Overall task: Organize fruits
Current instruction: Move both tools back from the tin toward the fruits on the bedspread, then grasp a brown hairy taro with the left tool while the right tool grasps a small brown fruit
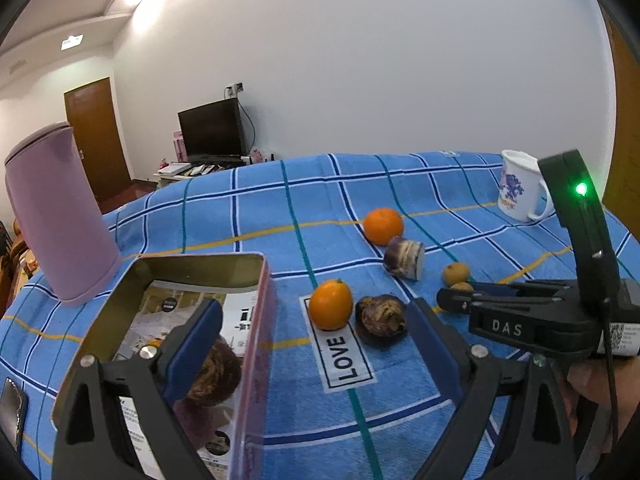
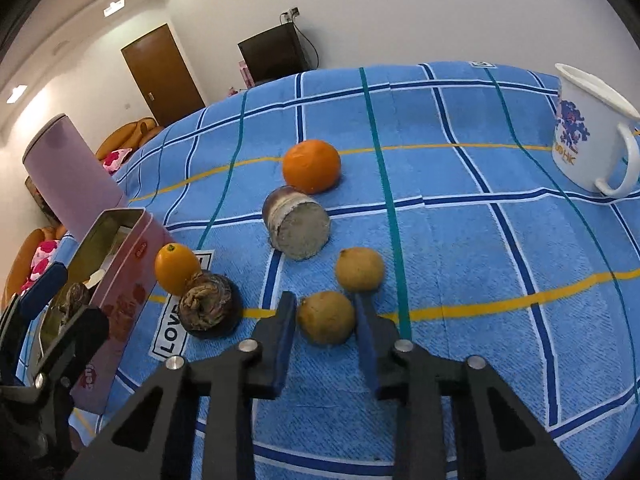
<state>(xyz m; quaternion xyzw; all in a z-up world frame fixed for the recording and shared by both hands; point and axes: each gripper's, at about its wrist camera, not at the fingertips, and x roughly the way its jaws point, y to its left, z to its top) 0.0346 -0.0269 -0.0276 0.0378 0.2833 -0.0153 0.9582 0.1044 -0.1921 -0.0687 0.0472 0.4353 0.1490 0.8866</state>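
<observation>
On the blue plaid cloth lie a large orange [image 2: 311,165], a small orange [image 2: 176,268], a cut purple root [image 2: 297,226], a dark knobbly bulb [image 2: 209,305] and two small tan fruits [image 2: 359,268]. My right gripper [image 2: 326,318] is open, its jaws standing on either side of the nearer tan fruit [image 2: 326,317]. My left gripper [image 1: 316,332] is open wide, its left finger [image 1: 192,344] over the open pink tin [image 1: 256,320], which holds a dark bulb [image 1: 214,372]. The small orange [image 1: 330,304] and bulb [image 1: 380,315] lie between its jaws.
A tall lilac canister [image 1: 60,216] stands behind the tin. A white printed mug [image 2: 588,136] stands at the far right. A phone [image 1: 12,412] lies at the left edge. A "LOVE" label [image 1: 344,356] is sewn on the cloth.
</observation>
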